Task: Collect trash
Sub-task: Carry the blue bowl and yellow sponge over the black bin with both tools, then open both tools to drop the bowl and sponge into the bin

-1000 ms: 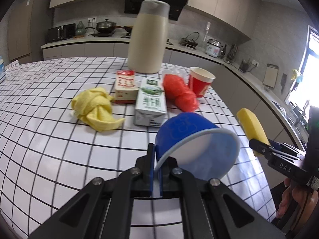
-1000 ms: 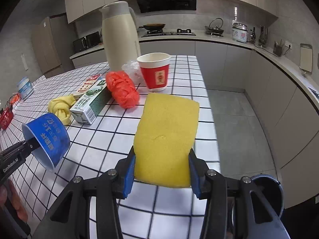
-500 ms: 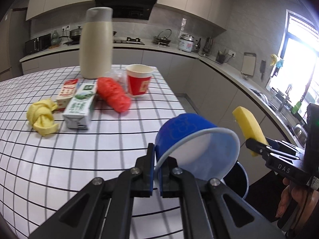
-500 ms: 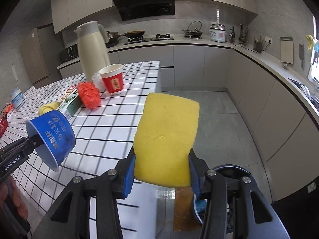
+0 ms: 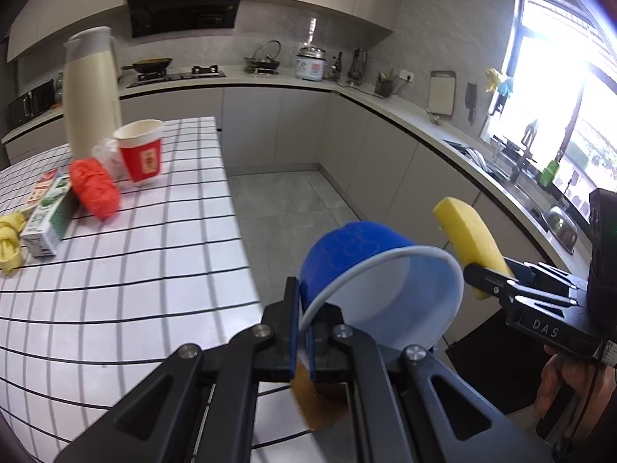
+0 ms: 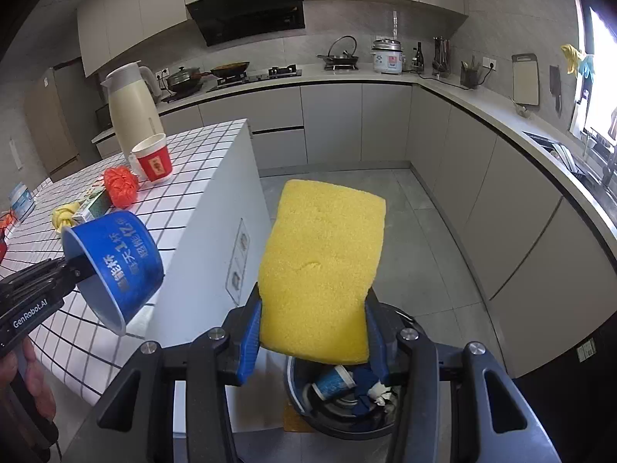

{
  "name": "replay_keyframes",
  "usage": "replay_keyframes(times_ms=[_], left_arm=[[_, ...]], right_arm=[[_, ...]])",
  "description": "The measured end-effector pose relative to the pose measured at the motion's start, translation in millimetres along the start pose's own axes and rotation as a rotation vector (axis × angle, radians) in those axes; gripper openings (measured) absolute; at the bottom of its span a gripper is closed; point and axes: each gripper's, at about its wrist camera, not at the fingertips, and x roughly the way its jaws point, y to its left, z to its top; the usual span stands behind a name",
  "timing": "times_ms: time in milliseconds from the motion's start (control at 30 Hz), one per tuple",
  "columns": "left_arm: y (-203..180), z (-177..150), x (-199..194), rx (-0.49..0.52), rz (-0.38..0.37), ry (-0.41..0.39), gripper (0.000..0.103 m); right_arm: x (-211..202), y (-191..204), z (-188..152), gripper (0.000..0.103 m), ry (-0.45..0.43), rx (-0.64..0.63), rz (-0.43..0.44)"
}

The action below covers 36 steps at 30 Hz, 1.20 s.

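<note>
Left hand-held gripper (image 5: 302,332) pinches blue paper cup (image 5: 370,266) rim; right hand-held gripper (image 6: 312,332) clamps yellow sponge (image 6: 322,270) above dark round bin (image 6: 339,405); risk: cup off bin centre, early release misses.

Two paper cups (image 5: 380,270) (image 5: 140,152), one sponge (image 6: 322,281), two cartons (image 5: 46,216).

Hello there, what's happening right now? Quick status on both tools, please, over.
Left tool shut on blue cup rim. Right tool shut on yellow sponge. Trash bin on the floor just under sponge, part filled. Nothing in the way.
</note>
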Motion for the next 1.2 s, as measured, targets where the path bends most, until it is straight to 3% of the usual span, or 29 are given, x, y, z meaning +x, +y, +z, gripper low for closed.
replay_keyframes(times_ms=[400, 767, 967, 1033, 1067, 1100, 1133, 1167, 1200], left_arm=[[-70, -19, 58, 0.012, -0.036, 0.105, 0.004], [-90, -54, 115, -0.039, -0.015, 0.228, 0.004], [-100, -77, 153, -0.058, -0.033, 0.339, 0.004], [-99, -82, 167, -0.065, -0.048, 0.373, 0.011], [-97, -90, 179, -0.068, -0.021, 0.417, 0.035], [-94, -95, 186, -0.067, 0.031, 0.452, 0.058], [-93, -97, 187, -0.069, 0.056, 0.456, 0.059], [-92, -97, 182, -0.067, 0.066, 0.435, 0.061], [-93, -96, 177, -0.062, 0.083, 0.422, 0.061]], right_arm=[[19, -79, -33, 0.049, 0.101, -0.008, 0.028], [68, -113, -78, 0.049, 0.245, -0.104, 0.111], [111, -117, -105, 0.049, 0.334, -0.174, 0.161], [127, -117, -113, 0.052, 0.367, -0.203, 0.182], [135, -114, -116, 0.058, 0.382, -0.219, 0.193], [148, -110, -122, 0.078, 0.400, -0.252, 0.188], [162, -110, -131, 0.091, 0.425, -0.309, 0.135], [170, -109, -137, 0.097, 0.440, -0.343, 0.094], [175, -114, -142, 0.097, 0.458, -0.349, 0.090]])
